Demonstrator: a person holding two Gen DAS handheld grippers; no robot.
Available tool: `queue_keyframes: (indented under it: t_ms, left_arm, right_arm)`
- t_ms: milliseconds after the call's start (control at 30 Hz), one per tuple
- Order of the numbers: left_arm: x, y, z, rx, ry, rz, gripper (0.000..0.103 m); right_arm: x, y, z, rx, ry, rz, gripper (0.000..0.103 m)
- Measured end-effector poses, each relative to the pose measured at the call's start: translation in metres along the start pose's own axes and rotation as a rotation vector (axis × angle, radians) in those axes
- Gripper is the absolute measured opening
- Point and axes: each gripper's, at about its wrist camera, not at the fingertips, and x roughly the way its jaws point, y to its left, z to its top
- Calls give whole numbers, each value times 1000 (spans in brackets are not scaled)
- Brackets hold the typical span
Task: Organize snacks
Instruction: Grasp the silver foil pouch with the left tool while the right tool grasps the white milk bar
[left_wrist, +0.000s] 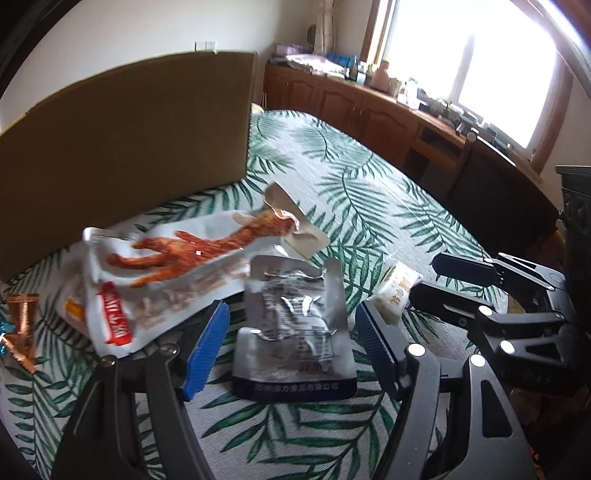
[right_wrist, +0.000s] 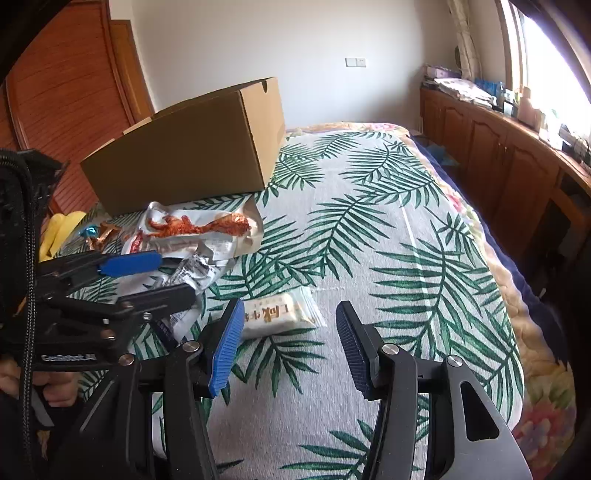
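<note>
While both jaws stand apart, the left hand-held gripper straddles a silver packet at lower centre; the right hand-held gripper, equally spread, frames a cream packet.

A palm-leaf bedspread covered the bed, with wooden cabinets lining the right wall beneath a bright window and a louvred wooden wardrobe standing far left.

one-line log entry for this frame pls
left gripper: open, straddling silver pouch | right gripper: open, empty, near small white packet | chicken-feet pack beside cardboard box
</note>
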Motion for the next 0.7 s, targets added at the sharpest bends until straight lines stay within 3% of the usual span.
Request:
queue_keyframes:
  t_ms: [167, 267, 467, 700]
  left_arm:
    - [7, -10, 2, 41, 11, 34, 71]
    - [6, -12, 0, 62, 3, 81, 59]
    - [-4, -3, -6, 34, -7, 35, 59]
    - [-29, 9, -8, 6, -67, 39, 59]
  right_arm:
    - [-5, -4, -6, 19, -1, 9, 53]
    - [-6, -5, -9, 26, 3, 20, 53]
    - [-2, 3, -12, 28, 12, 53, 53]
    - [10, 10, -8, 30, 15, 60, 53]
